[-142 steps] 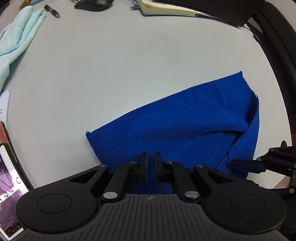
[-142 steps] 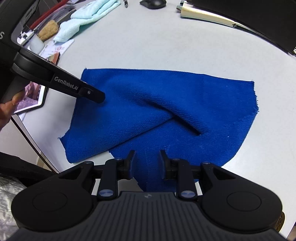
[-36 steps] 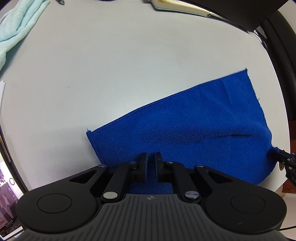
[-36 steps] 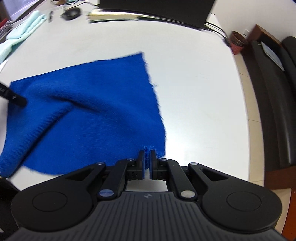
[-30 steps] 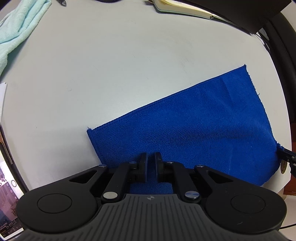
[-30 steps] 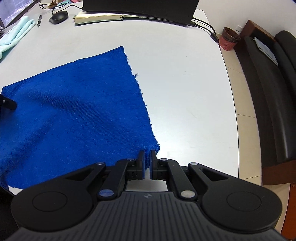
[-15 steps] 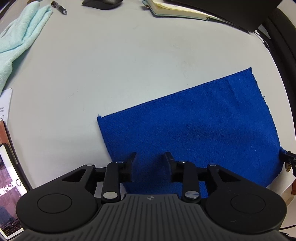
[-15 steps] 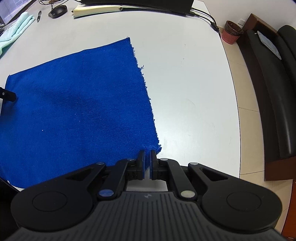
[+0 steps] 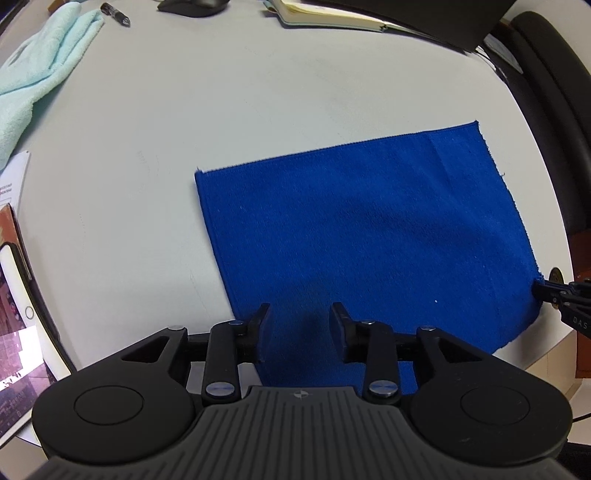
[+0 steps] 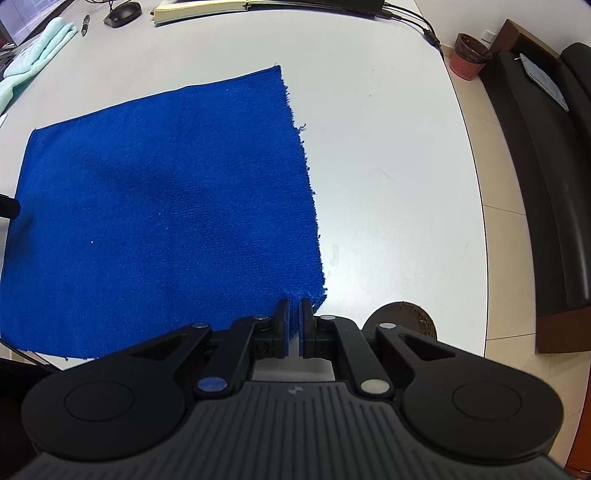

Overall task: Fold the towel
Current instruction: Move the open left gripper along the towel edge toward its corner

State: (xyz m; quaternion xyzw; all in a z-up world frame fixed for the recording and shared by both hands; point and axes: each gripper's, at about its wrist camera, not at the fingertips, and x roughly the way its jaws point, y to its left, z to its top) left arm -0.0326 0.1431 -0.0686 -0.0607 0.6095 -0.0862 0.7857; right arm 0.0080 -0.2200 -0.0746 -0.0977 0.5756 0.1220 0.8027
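Note:
A blue towel (image 9: 369,229) lies spread flat on the white table (image 9: 221,92), its near edge at the table's front. My left gripper (image 9: 299,314) hovers just above the towel's near left part; its jaws stand apart and the pads do not press the cloth. In the right wrist view the towel (image 10: 166,203) fills the left half. My right gripper (image 10: 293,306) is shut on the towel's frayed near right corner. That gripper's tip (image 9: 543,291) also shows at the right edge of the left wrist view.
A light green towel (image 9: 37,74), a pen (image 9: 116,14), a mouse (image 9: 192,3) and a notebook (image 9: 325,18) lie along the far side. A phone (image 9: 14,314) sits at the left edge. A black sofa (image 10: 546,147) and a basket (image 10: 469,55) stand right of the table.
My left gripper has opened, let go of the towel's near edge and pulled back a little. The towel, wrinkled before, now lies flat. The right gripper keeps its hold on the corner.

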